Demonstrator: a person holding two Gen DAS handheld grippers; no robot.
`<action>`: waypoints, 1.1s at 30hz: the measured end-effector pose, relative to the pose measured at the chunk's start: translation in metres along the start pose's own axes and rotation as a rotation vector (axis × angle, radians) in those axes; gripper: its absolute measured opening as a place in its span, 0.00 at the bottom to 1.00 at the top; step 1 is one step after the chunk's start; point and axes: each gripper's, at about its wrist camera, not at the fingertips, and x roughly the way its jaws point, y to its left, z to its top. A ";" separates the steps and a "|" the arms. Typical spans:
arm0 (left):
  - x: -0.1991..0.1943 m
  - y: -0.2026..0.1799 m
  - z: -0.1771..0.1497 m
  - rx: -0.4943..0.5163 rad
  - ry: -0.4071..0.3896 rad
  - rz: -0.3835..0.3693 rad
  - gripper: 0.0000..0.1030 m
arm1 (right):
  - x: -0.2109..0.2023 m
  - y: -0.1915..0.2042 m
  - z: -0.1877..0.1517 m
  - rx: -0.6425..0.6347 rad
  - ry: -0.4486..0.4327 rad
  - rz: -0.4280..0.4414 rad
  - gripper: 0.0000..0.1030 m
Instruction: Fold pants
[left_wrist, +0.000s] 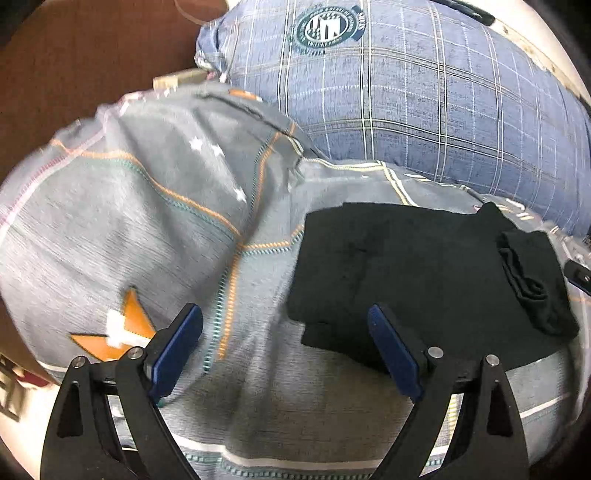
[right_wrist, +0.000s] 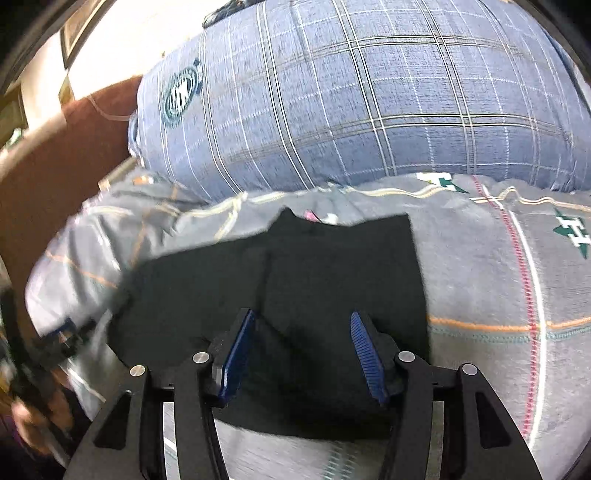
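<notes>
On the left lies the grey patterned bedspread (left_wrist: 155, 206), with the left gripper (left_wrist: 284, 350) hovering over it, its jaws spread wide and holding nothing; just to its right sit the black pants (left_wrist: 406, 266), already folded into a compact rectangle, with a small rolled dark piece (left_wrist: 532, 280) resting at their right edge; behind them leans the blue plaid pillow (left_wrist: 424, 92); further right, the right gripper (right_wrist: 303, 354) hangs directly above the pants (right_wrist: 295, 295), jaws likewise parted and empty. The fold looks nearly finished; the next move probably calls for pinching one edge for a last fold, or smoothing the stack. Motion blur softens both views; the black cloth hides its own layers, so the fold count is unclear, and whether the rolled piece belongs to the pants I cannot tell.
</notes>
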 end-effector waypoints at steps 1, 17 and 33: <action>0.001 0.001 0.000 -0.012 -0.002 -0.001 0.90 | 0.003 0.005 0.007 -0.016 0.000 -0.004 0.54; 0.016 0.007 0.008 -0.064 0.004 -0.084 0.89 | 0.157 0.051 0.096 -0.204 0.318 -0.088 0.47; 0.017 0.030 0.003 -0.215 0.071 -0.148 0.59 | 0.151 0.111 0.111 -0.349 0.306 -0.190 0.22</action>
